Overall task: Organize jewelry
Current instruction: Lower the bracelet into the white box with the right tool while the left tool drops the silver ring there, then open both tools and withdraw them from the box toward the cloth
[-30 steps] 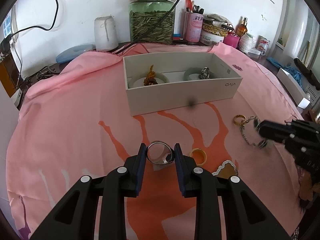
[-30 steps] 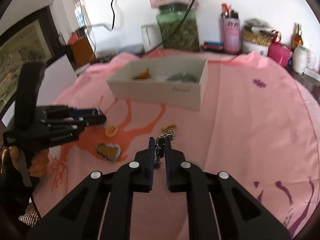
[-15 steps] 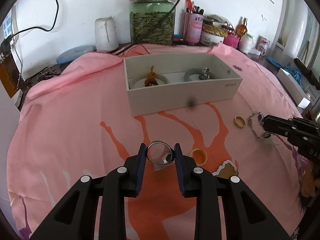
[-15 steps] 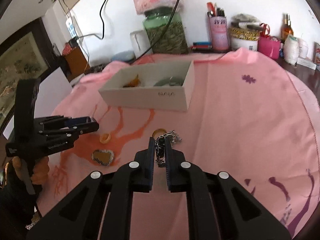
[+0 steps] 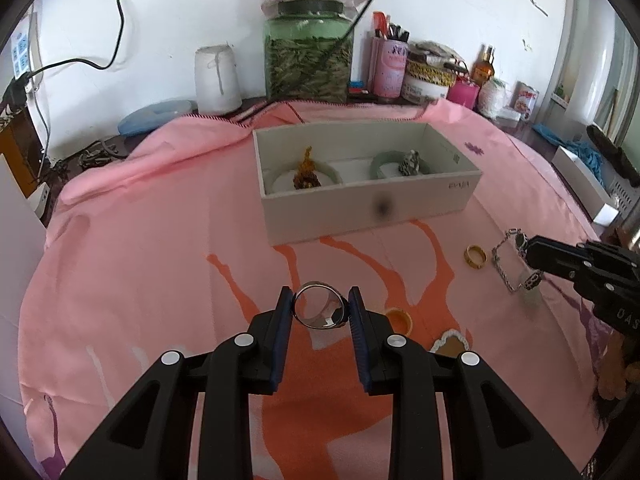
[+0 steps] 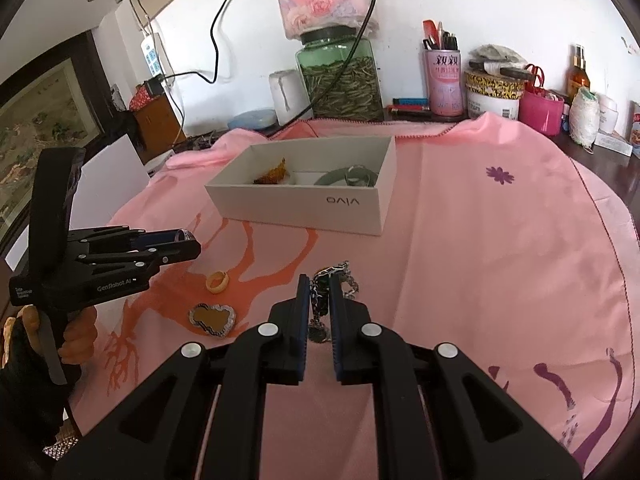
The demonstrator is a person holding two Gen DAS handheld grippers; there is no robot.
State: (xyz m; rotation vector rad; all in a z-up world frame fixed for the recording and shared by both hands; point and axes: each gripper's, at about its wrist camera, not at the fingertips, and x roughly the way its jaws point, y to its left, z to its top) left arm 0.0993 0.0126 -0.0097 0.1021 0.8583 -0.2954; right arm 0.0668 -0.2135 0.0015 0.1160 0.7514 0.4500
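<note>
My left gripper (image 5: 320, 304) is shut on a silver bangle (image 5: 319, 311), held above the pink cloth in front of the white box (image 5: 372, 216). My right gripper (image 6: 320, 284) is shut on a silver chain bracelet (image 6: 320, 300) with dark stones, lifted off the cloth; it also shows in the left wrist view (image 5: 516, 268). The white box (image 6: 304, 208) holds two jade bangles, an amber piece (image 5: 306, 172) and a patterned ring (image 5: 410, 162). A gold ring (image 5: 475, 256), a yellow ring (image 6: 218, 281) and a cloud-shaped brooch (image 6: 212, 318) lie on the cloth.
A big green glass jar (image 5: 308, 52), a white cup (image 5: 216, 80), a pink pen holder (image 6: 442, 80) and tins stand behind the cloth along the wall. Cables hang from the wall. A white board stands at the left edge (image 6: 108, 176).
My right gripper has lifted the chain bracelet off the cloth and risen, away from the gold ring. My left gripper has stayed nearly still with the bangle.
</note>
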